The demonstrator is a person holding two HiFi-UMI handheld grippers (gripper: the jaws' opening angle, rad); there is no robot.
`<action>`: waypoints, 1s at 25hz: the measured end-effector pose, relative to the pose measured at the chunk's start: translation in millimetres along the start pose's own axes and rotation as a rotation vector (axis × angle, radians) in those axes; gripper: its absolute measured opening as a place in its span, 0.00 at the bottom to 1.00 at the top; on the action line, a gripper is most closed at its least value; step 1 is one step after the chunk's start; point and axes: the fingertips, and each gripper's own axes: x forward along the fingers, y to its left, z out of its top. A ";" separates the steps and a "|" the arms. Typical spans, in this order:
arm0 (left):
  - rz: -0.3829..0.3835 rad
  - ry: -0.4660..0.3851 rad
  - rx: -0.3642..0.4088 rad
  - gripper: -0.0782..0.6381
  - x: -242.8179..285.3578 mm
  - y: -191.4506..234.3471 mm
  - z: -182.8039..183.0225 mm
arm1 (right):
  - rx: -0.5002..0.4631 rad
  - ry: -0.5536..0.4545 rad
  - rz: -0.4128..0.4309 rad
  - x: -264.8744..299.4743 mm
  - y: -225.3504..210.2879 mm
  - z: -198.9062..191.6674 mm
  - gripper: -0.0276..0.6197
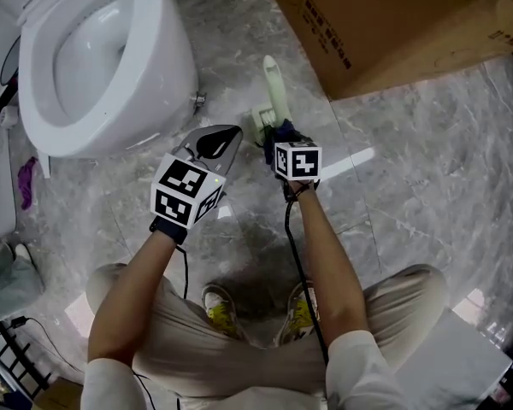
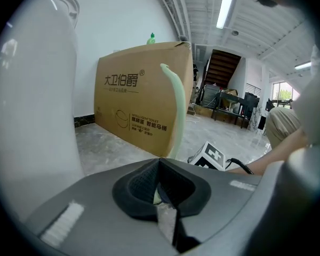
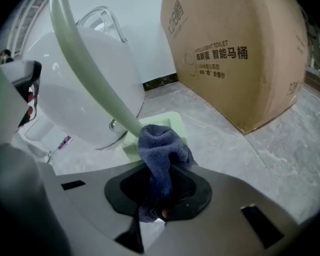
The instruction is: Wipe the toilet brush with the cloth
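A pale green toilet brush (image 1: 274, 84) stands in its green holder (image 1: 258, 123) on the floor beside the toilet. My right gripper (image 1: 284, 137) is shut on a dark blue cloth (image 3: 161, 143), which presses against the lower end of the brush handle (image 3: 90, 63), just above the holder (image 3: 168, 122). My left gripper (image 1: 222, 142) sits to the left of the holder with its jaws together. In the left gripper view the handle (image 2: 177, 111) rises just behind the left gripper (image 2: 159, 165). Whether that gripper pinches anything is hidden.
A white toilet (image 1: 94, 49) stands close on the left. A large cardboard box (image 1: 393, 24) stands at the back right. The floor is grey marble tile (image 1: 410, 169). The person's legs and shoes (image 1: 218, 310) are below the grippers.
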 end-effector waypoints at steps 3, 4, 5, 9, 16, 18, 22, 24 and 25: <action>-0.004 -0.002 0.003 0.11 1.8 -0.5 1.8 | -0.063 0.022 -0.021 2.7 -0.9 -4.3 0.14; -0.006 -0.003 0.004 0.11 2.3 -0.7 2.4 | -0.083 0.032 -0.025 3.2 -0.9 -4.7 0.14; -0.008 -0.004 0.004 0.11 2.4 -0.6 2.8 | -0.108 0.045 -0.029 4.2 -0.5 -5.4 0.14; -0.005 -0.015 -0.001 0.11 5.0 0.2 5.9 | -0.252 0.137 -0.016 9.5 3.8 -6.4 0.14; 0.007 -0.061 -0.013 0.11 2.3 8.2 23.9 | -0.454 0.148 -0.086 -19.8 7.2 10.4 0.14; 0.018 -0.074 -0.024 0.11 0.1 13.8 28.2 | -0.382 0.109 -0.091 -29.2 6.1 19.8 0.14; 0.032 -0.099 -0.041 0.11 -2.7 19.5 36.1 | -0.288 0.049 -0.070 -48.0 7.1 43.3 0.14; 0.034 -0.113 -0.037 0.11 -0.6 18.3 41.4 | -0.261 0.019 -0.059 -58.8 8.0 56.6 0.14; 0.035 -0.120 -0.035 0.11 0.0 17.1 43.7 | -0.255 0.011 -0.052 -63.3 9.3 60.9 0.14</action>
